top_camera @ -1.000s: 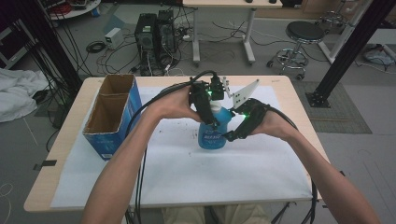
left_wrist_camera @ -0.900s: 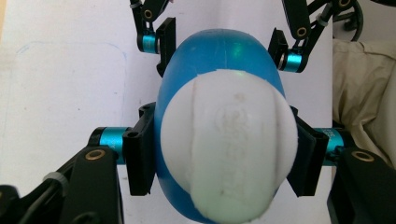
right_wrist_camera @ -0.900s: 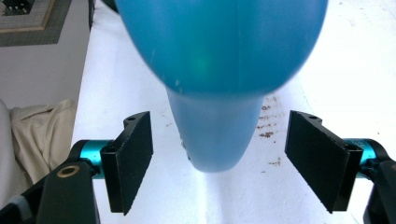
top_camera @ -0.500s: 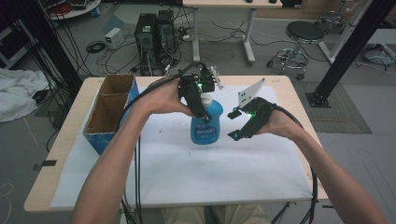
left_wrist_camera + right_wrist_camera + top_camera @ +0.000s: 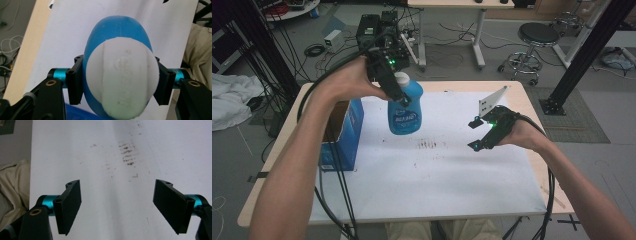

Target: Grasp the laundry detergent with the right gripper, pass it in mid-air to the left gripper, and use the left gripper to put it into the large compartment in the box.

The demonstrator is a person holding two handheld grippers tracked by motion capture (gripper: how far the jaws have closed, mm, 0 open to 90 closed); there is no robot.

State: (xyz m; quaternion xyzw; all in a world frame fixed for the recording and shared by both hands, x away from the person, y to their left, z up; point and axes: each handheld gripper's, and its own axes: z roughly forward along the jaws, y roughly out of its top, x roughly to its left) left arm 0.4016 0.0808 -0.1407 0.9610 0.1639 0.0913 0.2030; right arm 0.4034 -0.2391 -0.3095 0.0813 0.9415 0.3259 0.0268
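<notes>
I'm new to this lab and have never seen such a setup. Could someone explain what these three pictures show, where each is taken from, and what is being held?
There is no robot: a person holds a hand tool with two black jaws in each hand. The high view looks down on the table from above the person's side. The other two pictures come from small cameras riding on the tools, each looking along its own jaws.

The left gripper is clamped on the neck of a blue bottle with a white cap and holds it in the air above the white sheet, which bears a few dark smudges. The right gripper is open and holds nothing. A blue cardboard box stands at the table's left edge.
</notes>
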